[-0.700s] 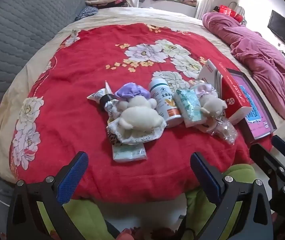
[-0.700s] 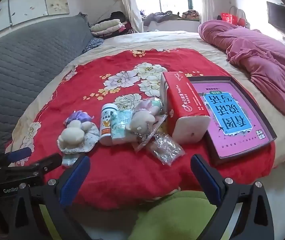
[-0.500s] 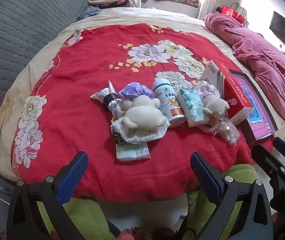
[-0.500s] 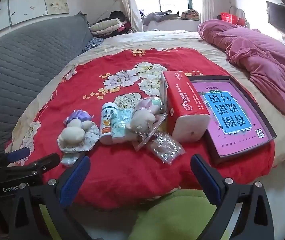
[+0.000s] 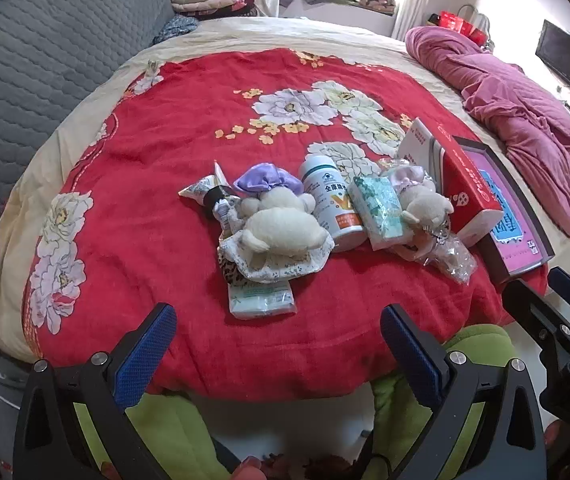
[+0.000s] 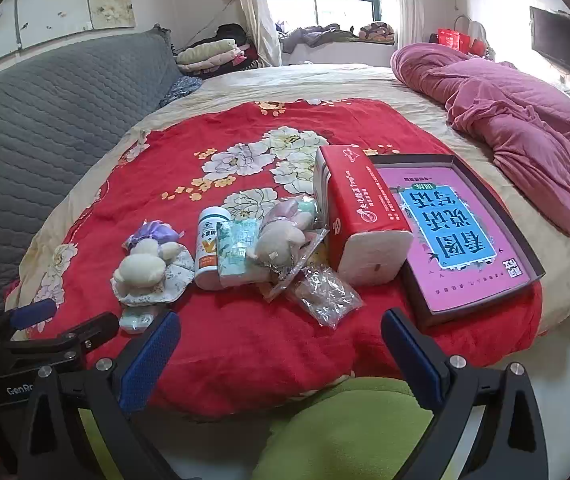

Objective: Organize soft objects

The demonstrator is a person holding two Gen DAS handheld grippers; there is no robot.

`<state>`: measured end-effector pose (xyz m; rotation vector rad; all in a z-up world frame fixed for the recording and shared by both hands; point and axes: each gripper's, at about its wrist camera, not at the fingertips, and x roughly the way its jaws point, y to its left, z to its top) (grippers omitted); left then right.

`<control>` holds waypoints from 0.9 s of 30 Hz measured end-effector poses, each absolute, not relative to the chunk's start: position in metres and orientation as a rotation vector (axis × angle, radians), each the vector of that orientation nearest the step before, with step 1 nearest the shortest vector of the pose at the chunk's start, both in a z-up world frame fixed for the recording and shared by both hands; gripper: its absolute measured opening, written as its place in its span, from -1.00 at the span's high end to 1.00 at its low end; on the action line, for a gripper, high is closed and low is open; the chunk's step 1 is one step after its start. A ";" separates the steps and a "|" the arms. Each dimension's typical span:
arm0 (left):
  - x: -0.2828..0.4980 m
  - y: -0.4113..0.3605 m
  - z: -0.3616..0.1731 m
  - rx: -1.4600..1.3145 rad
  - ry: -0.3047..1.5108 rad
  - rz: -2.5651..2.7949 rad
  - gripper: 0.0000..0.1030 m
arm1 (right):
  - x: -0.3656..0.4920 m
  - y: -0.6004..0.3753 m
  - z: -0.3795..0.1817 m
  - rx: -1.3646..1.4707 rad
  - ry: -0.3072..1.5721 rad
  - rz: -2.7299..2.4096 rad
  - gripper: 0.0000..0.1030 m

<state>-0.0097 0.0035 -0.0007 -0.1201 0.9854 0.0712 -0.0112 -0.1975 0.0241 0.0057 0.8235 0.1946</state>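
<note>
A cream plush toy with a purple bonnet [image 5: 281,228] [image 6: 145,266] lies on the red floral blanket [image 5: 157,184] near the bed's front edge. A second cream plush with a pink bow [image 5: 425,204] [image 6: 281,236] lies to its right, partly in a clear wrapper. Between them lie a white bottle [image 5: 331,200] [image 6: 209,252] and a green tissue pack [image 5: 379,208] [image 6: 237,252]. Another tissue pack [image 5: 261,300] lies under the first plush. My left gripper [image 5: 277,348] and right gripper [image 6: 279,344] are both open and empty, held short of the bed's edge.
A red tissue box [image 6: 361,216] and a dark tray holding a pink book [image 6: 457,232] lie at the right. A crinkled clear bag [image 6: 325,294] lies in front. A pink quilt [image 6: 525,128] is heaped far right, a grey headboard [image 6: 45,120] at the left.
Both cameras have crept slightly closer to the bed. The objects have not moved and both grippers stay open.
</note>
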 end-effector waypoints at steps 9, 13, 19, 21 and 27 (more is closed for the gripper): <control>-0.010 0.008 0.002 -0.136 0.976 0.073 -0.98 | -0.010 -0.199 0.028 0.016 0.812 0.188 -0.96; -0.010 0.008 0.004 -0.136 0.972 0.073 -0.98 | -0.009 -0.200 0.028 0.011 0.810 0.187 -0.96; -0.011 0.007 0.004 -0.131 0.973 0.072 -0.98 | -0.011 -0.201 0.029 0.006 0.805 0.181 -0.96; -0.011 0.007 0.004 -0.133 0.972 0.068 -0.98 | -0.012 -0.201 0.030 0.003 0.804 0.176 -0.96; -0.011 0.007 0.005 -0.136 0.970 0.064 -0.98 | -0.012 -0.201 0.031 0.006 0.808 0.176 -0.96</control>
